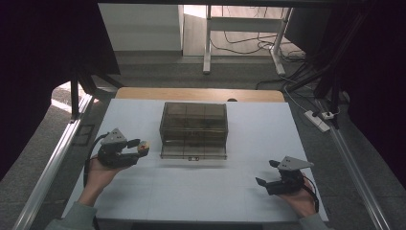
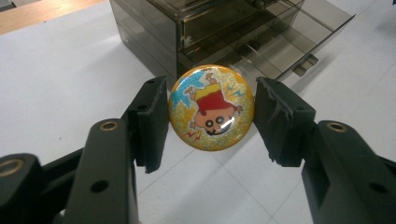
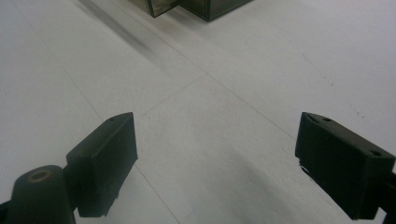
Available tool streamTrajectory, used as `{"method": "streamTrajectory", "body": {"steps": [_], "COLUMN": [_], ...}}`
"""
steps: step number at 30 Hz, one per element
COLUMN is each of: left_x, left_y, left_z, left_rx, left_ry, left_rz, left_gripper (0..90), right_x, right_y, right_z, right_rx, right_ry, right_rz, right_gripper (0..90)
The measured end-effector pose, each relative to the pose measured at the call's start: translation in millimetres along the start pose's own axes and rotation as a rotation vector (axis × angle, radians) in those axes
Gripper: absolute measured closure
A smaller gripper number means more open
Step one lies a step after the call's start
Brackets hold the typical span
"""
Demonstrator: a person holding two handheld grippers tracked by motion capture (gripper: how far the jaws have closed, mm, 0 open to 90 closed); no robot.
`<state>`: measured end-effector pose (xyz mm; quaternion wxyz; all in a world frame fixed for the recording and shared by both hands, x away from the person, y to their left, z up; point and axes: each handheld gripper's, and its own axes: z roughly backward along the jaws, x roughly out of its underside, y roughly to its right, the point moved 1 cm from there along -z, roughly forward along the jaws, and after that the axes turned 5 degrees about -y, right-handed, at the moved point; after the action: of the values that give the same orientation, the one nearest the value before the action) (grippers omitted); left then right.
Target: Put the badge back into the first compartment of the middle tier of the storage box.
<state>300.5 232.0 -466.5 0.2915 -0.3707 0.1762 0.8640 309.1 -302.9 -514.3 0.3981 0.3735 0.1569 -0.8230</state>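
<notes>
Now | left claw (image 2: 211, 109) clamped on cartoon badge (image 2: 211, 108), no lettering | right claw (image 3: 215, 163) apart

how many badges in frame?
1. The round cartoon badge sits clamped edge-on in the left gripper, just left of the smoky drawer box. Its bottom drawer is pulled out; more badges could be hidden inside the tinted box.

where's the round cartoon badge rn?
The badge is clamped between the left gripper jaws, at the high view's left side, just left of the smoked drawer box and its pulled-out bottom drawer.
</notes>
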Motion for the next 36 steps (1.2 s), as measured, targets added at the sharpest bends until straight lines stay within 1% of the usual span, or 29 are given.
{"method": "streamTrajectory", "body": {"steps": [8, 25, 36], "left_x": [-7.0, -20.5, -27.8], "left_y": [3.9, 8.0, 9.1], "left_z": [-4.3, -24.5, -38.3], "left_rx": [0.001, 0.014, 0.022], "left_ry": [0.003, -0.015, -0.037], "left_rz": [-0.017, -0.039, -0.048], "left_gripper": [46.5, 46.5, 46.5], "right_x": [0.0, 0.3, 0.2], "right_y": [-0.2, -0.1, -0.1], "right_z": [-0.3, -0.5, -0.5], "right_rx": [0.0, 0.003, 0.0], "right_ry": [0.0, -0.004, -0.002], "right_rz": [-0.002, 0.0, 0.0], "right_gripper": [12.5, 12.5, 12.5]}}
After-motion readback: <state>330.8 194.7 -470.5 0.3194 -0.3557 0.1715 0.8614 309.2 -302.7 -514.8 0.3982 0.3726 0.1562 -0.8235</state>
